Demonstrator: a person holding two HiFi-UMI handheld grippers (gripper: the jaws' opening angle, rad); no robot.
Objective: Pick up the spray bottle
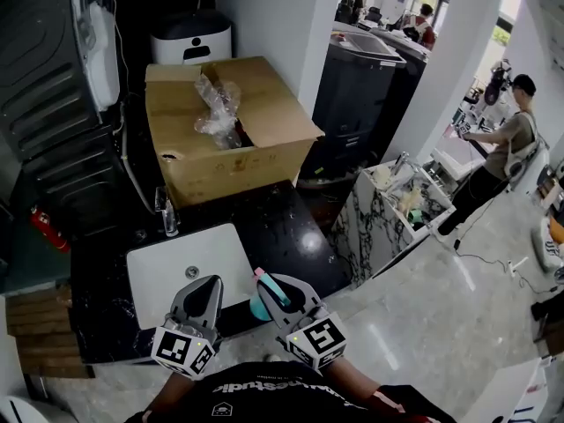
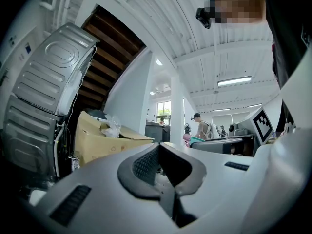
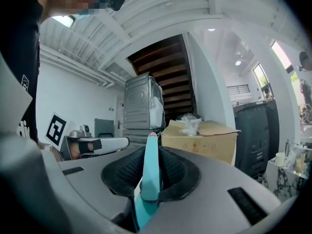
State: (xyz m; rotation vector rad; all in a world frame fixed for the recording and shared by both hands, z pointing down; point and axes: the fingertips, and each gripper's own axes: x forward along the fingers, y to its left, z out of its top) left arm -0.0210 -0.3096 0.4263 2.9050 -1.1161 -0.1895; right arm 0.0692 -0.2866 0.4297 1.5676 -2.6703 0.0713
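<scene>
**Right gripper pinches the teal spray bottle over the counter's front edge**

Right gripper (image 1: 275, 287) has its 2 grey jaws clamped on the spray bottle (image 1: 261, 305), a smooth teal plastic body with a small pink tip. In the right gripper view the black, finely ribbed pads (image 3: 127, 172) press on both flat sides of the bottle (image 3: 150, 174), which stands between them as a narrow upright blade shape, its pink end poking just past the pads.

In the head view the bottle hangs above the front edge of the glossy black speckled counter (image 1: 295, 236), just beside the right front corner of the white square basin (image 1: 150, 276) with rounded corners.

Left gripper (image 1: 204, 286) sits just to the bottle's left, over the basin's front rim. Its own view shows the 2 jaws (image 2: 159, 147) drawn together at the tips, with nothing held between the textured pads. Each gripper carries a white cube with black square markers.

Behind the basin stands a small chrome tap (image 1: 167, 214), and beyond it a brown cardboard box (image 1: 264, 148) with open flaps, holding crumpled clear plastic (image 1: 218, 104). Left of the box rises a grey ribbed metal panel (image 1: 44, 113).
</scene>
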